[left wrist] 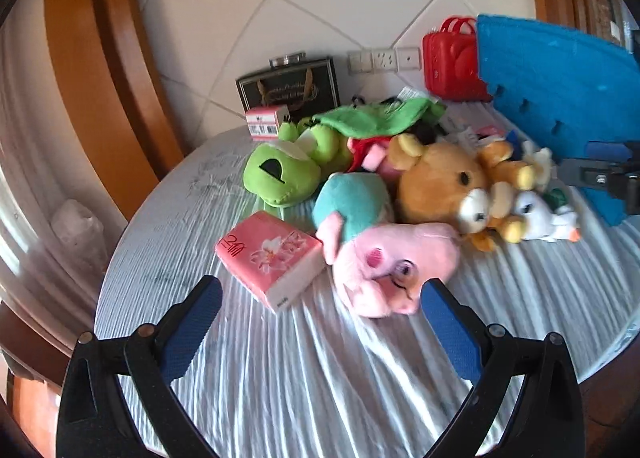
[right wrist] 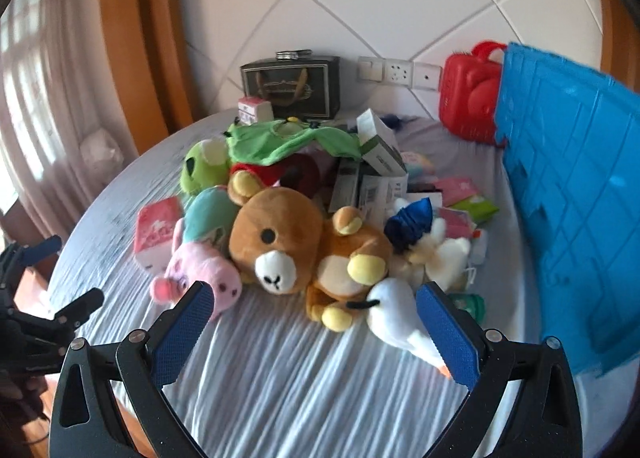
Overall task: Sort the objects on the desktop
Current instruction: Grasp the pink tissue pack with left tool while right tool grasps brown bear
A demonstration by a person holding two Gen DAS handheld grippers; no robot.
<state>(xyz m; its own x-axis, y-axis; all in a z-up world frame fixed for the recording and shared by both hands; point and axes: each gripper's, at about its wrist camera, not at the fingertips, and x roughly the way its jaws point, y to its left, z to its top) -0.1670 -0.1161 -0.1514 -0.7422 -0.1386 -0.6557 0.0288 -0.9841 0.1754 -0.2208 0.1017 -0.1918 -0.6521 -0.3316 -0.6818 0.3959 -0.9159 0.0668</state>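
Sorting not begun: left gripper (left wrist: 320,300) spread empty before pink pig plush (left wrist: 384,270), right gripper (right wrist: 312,304) likewise before brown bear plush (right wrist: 288,242); next, a first grasp.

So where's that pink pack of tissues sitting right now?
The pink tissue pack lies on the table's left side, touching the pink pig plush and just in front of the green frog plush; in the left wrist view it sits just beyond the left tongs.

Left gripper (left wrist: 320,298) wide open (empty), pink pig plush (left wrist: 384,266) touching pink tissue pack (left wrist: 272,254).
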